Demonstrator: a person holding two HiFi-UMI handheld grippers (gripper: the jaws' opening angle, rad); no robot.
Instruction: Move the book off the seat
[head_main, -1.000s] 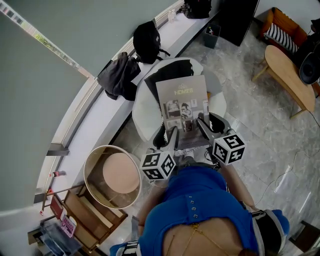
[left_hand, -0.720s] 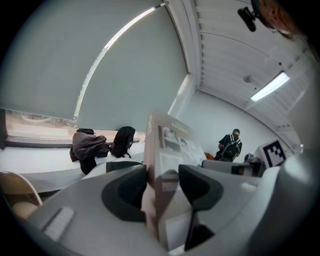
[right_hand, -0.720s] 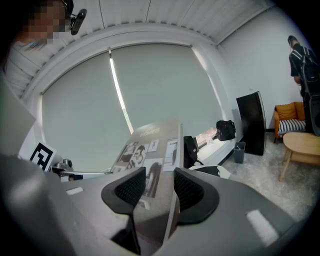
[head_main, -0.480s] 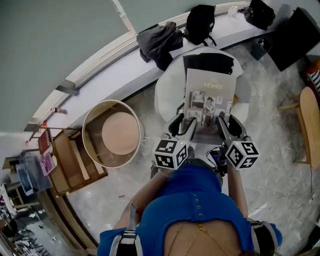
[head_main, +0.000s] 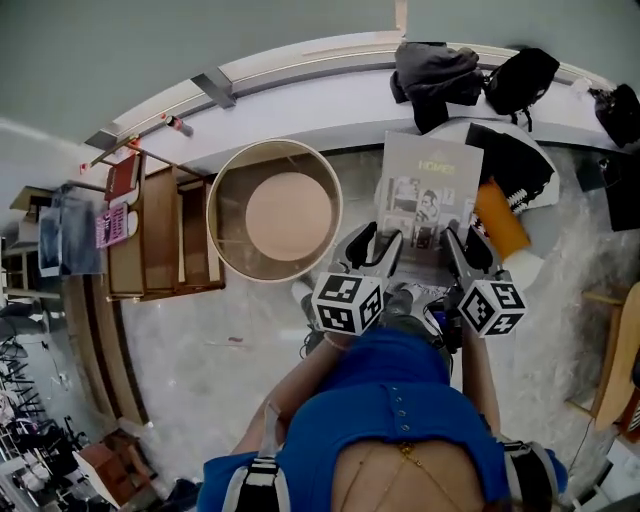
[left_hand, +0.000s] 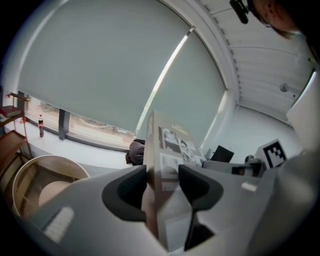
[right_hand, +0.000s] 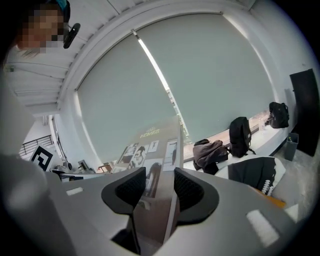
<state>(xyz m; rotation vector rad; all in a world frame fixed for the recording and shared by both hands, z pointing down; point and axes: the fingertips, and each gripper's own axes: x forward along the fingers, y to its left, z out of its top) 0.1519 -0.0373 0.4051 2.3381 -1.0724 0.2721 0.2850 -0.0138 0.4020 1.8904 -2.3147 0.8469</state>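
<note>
The book (head_main: 430, 190) is up in the air and carried by both tongs, cover facing up in the head view. It rests on nothing and hangs over the marble floor (head_main: 220, 330), between the round tub and the seat (head_main: 525, 268). The left gripper (head_main: 372, 248) holds the book's near edge towards its left corner. In the left gripper view its pads stand fairly wide with the book (left_hand: 172, 145) pinched edge-on between them, so the left gripper (left_hand: 162, 185) is closed on the book. The right gripper (head_main: 465, 250) holds the same near edge towards the right corner. In its own view the right gripper (right_hand: 160, 187) likewise has its pads pressed to either face of the book (right_hand: 150, 145). I judge the main part done: the book is already off the seat and only needs setting down, though the pictures do not show where. The seat keeps a black garment (head_main: 515, 155) spread over it and an orange thing (head_main: 497, 215) near its left edge. The book's right edge lies close to that orange thing in the head view, and I cannot tell if they touch. The round tub (head_main: 213, 205), wooden-rimmed, holds only a pale tan disc (head_main: 288, 215) at its bottom. Beyond it stands an open wooden shelf unit (head_main: 150, 235). On the window ledge (head_main: 300, 100) lie a dark jacket (head_main: 435, 75) and a black backpack (head_main: 520, 80).
</note>
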